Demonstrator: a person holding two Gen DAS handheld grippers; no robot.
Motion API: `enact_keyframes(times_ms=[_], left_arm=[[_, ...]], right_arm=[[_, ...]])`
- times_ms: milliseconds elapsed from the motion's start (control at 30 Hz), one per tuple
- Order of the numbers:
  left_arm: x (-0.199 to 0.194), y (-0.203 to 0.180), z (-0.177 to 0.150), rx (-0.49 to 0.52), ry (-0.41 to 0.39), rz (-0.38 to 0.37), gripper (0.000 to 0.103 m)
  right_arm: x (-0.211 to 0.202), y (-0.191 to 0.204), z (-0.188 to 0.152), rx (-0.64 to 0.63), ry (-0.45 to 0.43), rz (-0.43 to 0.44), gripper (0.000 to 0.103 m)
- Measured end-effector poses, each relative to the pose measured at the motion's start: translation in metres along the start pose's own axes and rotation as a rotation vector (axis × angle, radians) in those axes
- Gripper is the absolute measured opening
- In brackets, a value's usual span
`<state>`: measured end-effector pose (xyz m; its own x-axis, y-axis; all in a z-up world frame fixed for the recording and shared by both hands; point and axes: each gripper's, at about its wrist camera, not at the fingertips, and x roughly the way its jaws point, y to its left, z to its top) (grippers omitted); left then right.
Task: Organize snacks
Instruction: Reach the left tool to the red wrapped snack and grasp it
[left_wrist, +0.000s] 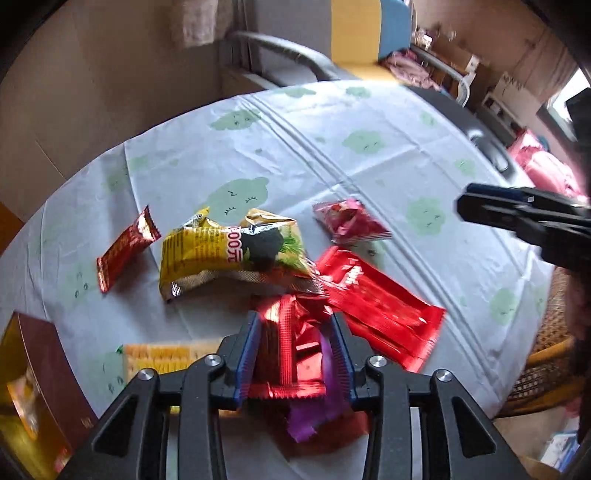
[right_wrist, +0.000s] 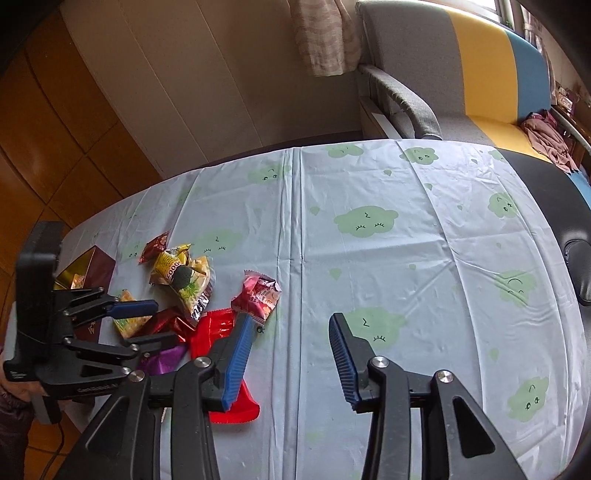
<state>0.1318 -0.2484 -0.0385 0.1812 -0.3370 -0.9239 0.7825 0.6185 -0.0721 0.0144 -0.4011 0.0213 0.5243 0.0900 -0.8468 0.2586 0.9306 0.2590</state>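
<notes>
While my left gripper (left_wrist: 295, 354) pinches a crinkled red foil snack (left_wrist: 291, 354) between its blue pads at the lower centre of the left wrist view, my right gripper (right_wrist: 291, 354) hovers with its fingers apart and empty over the cloud-print tablecloth (right_wrist: 406, 221). Just above the red snack lies a yellow packet (left_wrist: 229, 254), a pink packet (left_wrist: 351, 221) to its right.

Home: sofa (right_wrist: 480, 74), curtain (right_wrist: 325, 37), tablecloth (right_wrist: 369, 258)
</notes>
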Motion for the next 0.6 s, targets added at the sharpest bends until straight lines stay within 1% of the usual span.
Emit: enact_keyframes(times_ms=[33, 67, 100, 133, 167, 267, 333, 400, 533, 600], left_arm=[[0.004, -0.001, 0.002, 0.013, 0.010, 0.008, 0.049], [0.008, -0.001, 0.004, 0.026, 0.024, 0.007, 0.049], [0.014, -0.004, 0.004, 0.044, 0.040, 0.010, 0.048], [0.019, -0.007, 0.003, 0.067, 0.045, 0.035, 0.043], [0.019, -0.009, 0.000, 0.076, 0.035, 0.041, 0.043], [0.016, -0.010, -0.005, 0.047, -0.027, 0.041, 0.040], [0.007, -0.007, -0.012, -0.003, -0.087, 0.009, 0.040], [-0.002, -0.004, -0.016, -0.046, -0.127, -0.015, 0.040], [-0.029, -0.003, -0.028, -0.098, -0.219, -0.056, 0.040], [-0.042, -0.004, -0.034, -0.116, -0.253, -0.053, 0.040]], right_arm=[[0.000, 0.000, 0.001, 0.003, 0.000, 0.001, 0.044], [0.000, -0.001, 0.001, 0.006, 0.001, 0.002, 0.044], [0.001, -0.001, 0.001, 0.005, 0.003, 0.001, 0.044], [0.001, -0.001, 0.001, 0.002, 0.005, -0.001, 0.044], [0.003, -0.002, 0.001, 0.001, 0.007, -0.005, 0.044], [0.007, 0.000, 0.000, -0.014, 0.027, -0.009, 0.044], [0.011, 0.004, -0.003, -0.035, 0.043, -0.008, 0.044], [0.016, 0.011, -0.006, -0.065, 0.067, -0.001, 0.044], [0.026, 0.019, -0.011, -0.112, 0.108, -0.012, 0.044], [0.029, 0.017, -0.012, -0.112, 0.118, -0.030, 0.044]])
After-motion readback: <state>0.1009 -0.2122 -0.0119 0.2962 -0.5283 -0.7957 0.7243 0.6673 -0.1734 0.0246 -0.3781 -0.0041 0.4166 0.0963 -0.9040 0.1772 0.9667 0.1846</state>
